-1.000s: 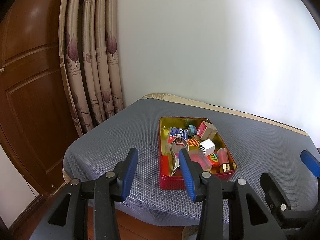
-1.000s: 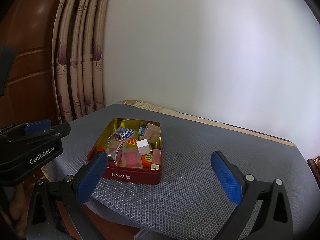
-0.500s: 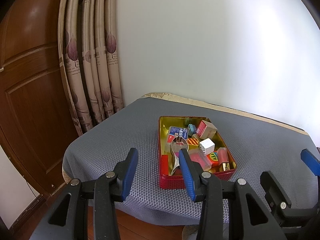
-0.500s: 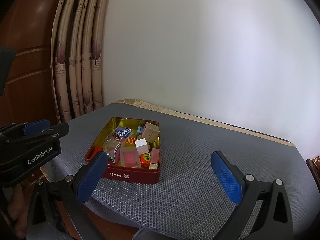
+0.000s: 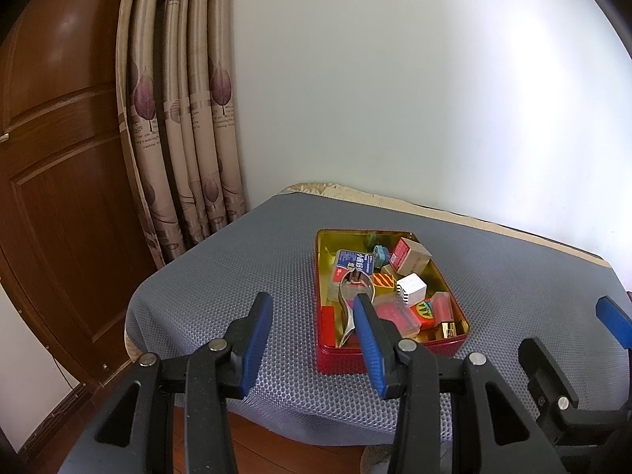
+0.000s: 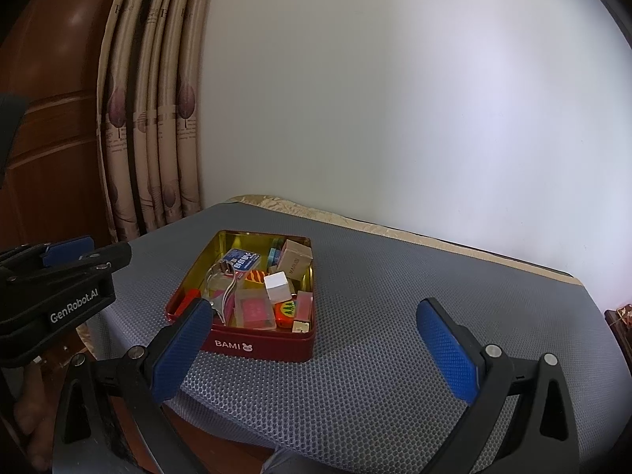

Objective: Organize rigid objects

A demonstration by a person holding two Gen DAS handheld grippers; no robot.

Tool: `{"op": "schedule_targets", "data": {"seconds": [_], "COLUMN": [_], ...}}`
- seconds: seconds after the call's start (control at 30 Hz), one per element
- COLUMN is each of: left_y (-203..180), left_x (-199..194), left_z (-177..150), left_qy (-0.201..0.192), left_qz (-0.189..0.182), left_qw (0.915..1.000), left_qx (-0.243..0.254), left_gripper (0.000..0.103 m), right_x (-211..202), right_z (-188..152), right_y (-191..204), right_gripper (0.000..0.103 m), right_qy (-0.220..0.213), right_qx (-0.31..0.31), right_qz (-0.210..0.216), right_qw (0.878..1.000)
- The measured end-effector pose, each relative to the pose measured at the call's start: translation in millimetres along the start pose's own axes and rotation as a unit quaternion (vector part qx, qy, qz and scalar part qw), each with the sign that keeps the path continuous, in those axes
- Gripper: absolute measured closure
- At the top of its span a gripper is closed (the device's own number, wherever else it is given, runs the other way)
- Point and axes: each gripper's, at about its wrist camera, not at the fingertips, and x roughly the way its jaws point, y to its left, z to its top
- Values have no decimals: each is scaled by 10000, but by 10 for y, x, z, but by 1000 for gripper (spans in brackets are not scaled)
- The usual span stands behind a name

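A red tin (image 5: 343,359) (image 6: 260,345) marked BAMI, gold inside, sits on the grey mesh-covered table (image 5: 245,268) (image 6: 395,316). It holds several small objects: a white cube (image 5: 411,286) (image 6: 279,285), a tan box (image 5: 409,254) (image 6: 295,257), a blue-labelled pack (image 5: 354,261) (image 6: 241,258), a metal tool (image 5: 352,299) (image 6: 222,284) and pink cases (image 6: 253,309). My left gripper (image 5: 314,341) is open and empty, short of the tin's near left corner. My right gripper (image 6: 316,349) is wide open and empty, in front of the tin.
A patterned curtain (image 5: 185,118) (image 6: 150,118) and a dark wooden door (image 5: 51,158) stand left of the table. A white wall (image 5: 434,79) is behind it. The table's near edge drops to a wooden floor (image 5: 284,450). The left gripper's body (image 6: 59,296) shows in the right wrist view.
Both views have shifted only slightly; the right gripper has drifted a little nearer the tin. Both grippers stay open and empty.
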Motion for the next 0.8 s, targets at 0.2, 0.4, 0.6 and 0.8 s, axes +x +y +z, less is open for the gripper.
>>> {"op": "schedule_targets", "data": {"seconds": [0.2,0.4,0.6,0.8], "left_y": [8,34,73,54], "left_x": [-3,9,22,38], "left_z": [-3,5,20,18], "left_qy": [-20,4,36,75], "left_qz": [-16,-28,-50,-58], "left_qw": [10000,10000,9999,9999], "left_qx": [7,-12,-98,-49], "left_gripper": [60,60,60,46], "right_x": [18,24,37,39], "right_z": [-5,-6,-8,-7], "right_y": [0,4,-10,-12], "right_gripper": [1,1,1,1], "right_qy": [38,46,56,62], "right_qx": [0,-17,-10,-10], "right_qz": [-32,-64,-93,-91], "right_qw": [10000,10000,9999,9999]}}
